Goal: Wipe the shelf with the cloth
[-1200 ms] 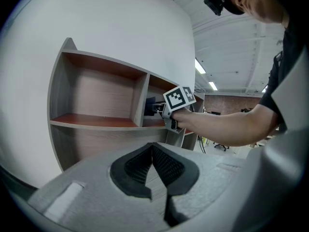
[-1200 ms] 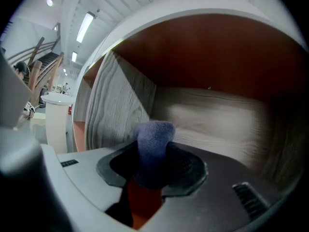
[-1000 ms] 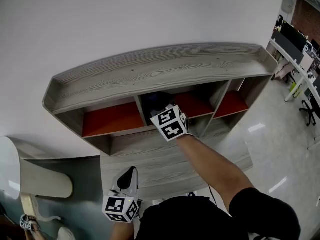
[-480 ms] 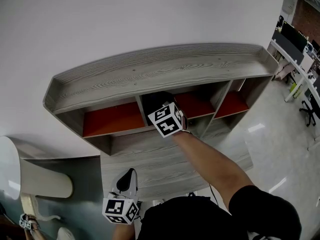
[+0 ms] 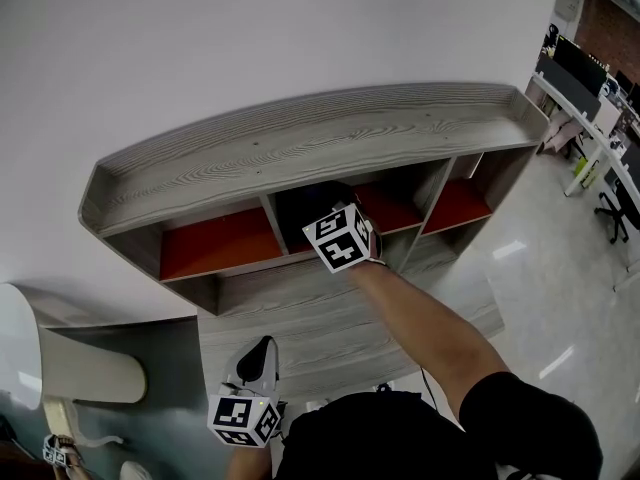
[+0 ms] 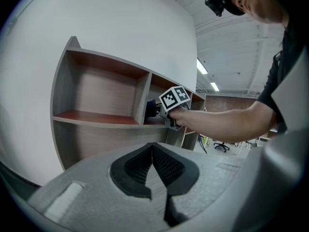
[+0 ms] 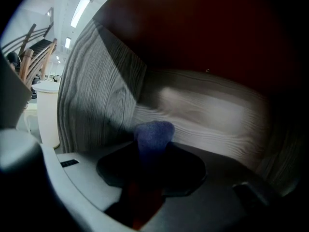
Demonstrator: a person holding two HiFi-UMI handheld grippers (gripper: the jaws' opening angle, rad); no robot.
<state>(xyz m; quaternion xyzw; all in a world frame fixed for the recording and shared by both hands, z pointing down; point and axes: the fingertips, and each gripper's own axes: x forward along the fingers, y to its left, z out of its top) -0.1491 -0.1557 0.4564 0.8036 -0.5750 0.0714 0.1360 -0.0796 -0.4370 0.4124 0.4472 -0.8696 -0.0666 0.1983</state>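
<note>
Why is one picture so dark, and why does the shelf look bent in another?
Right gripper view: dim, since it looks inside the shelf; the wood grain is smeared and the cloth is soft. Head view: the wide lens bows the shelf's top. Left gripper view: bright, with black corners.

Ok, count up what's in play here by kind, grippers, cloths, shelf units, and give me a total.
Grippers: 2, the left gripper shut with nothing in it, the right gripper shut on the cloth
Cloths: 1, the blue cloth
Shelf units: 1, the grey wood-grain shelf unit
Total: 4
</note>
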